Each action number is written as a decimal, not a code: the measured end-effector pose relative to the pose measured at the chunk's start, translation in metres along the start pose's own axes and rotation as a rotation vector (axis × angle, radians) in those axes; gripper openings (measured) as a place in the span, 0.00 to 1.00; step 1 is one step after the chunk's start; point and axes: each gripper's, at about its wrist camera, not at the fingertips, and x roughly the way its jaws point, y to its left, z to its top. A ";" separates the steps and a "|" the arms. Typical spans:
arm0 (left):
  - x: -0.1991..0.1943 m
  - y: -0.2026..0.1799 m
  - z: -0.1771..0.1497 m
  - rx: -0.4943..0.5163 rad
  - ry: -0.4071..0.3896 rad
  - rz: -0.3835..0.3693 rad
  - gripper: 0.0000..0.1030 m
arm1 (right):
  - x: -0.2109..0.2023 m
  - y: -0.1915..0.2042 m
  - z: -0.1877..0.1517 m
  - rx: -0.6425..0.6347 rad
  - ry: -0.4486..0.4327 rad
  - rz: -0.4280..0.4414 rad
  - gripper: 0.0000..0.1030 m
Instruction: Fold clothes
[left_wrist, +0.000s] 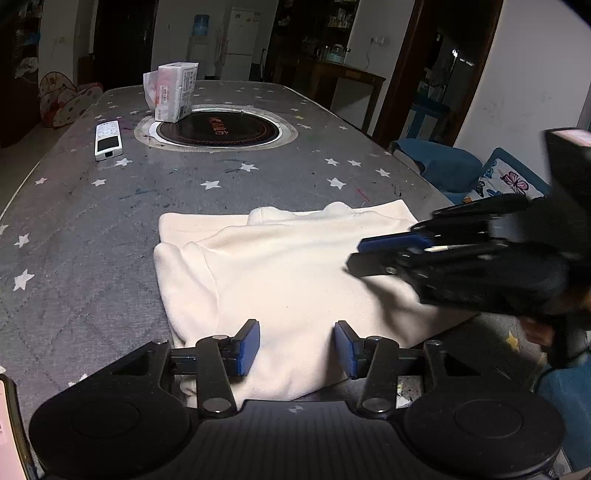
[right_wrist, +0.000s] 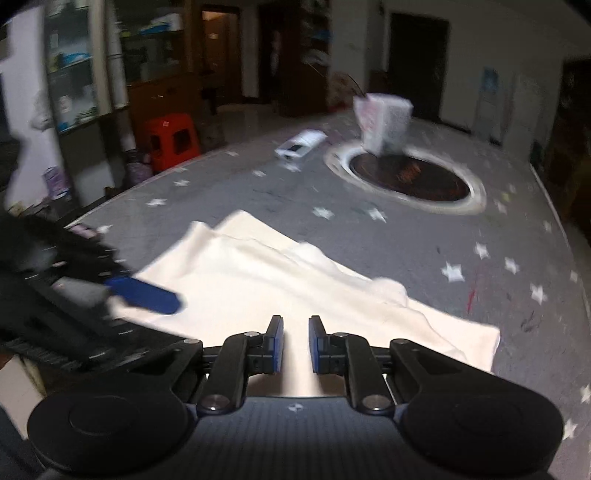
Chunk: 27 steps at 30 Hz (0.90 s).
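Left gripper (left_wrist: 296, 347): jaws parted wide, blue pads (left_wrist: 248, 347) facing each other, nothing between them, pointing toward 12 o'clock. Right gripper (right_wrist: 296, 343): jaws drawn to a narrow gap, nothing clamped; in the left wrist view it enters from 3 o'clock, fingers pointing toward 9 o'clock.

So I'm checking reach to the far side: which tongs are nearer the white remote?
Left. The left tongs sit over the cream garment's near edge, on the remote's side. The right tongs come in over the garment's opposite edge, farther off.
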 end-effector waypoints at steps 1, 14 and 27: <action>-0.001 0.001 0.001 -0.003 0.000 -0.001 0.47 | 0.006 -0.004 -0.001 0.015 0.016 -0.004 0.13; -0.023 0.048 0.012 -0.174 -0.066 0.129 0.47 | -0.023 0.058 -0.004 -0.263 -0.028 0.056 0.18; -0.030 0.078 0.018 -0.385 -0.081 0.067 0.45 | 0.007 0.137 -0.008 -0.531 -0.049 0.144 0.31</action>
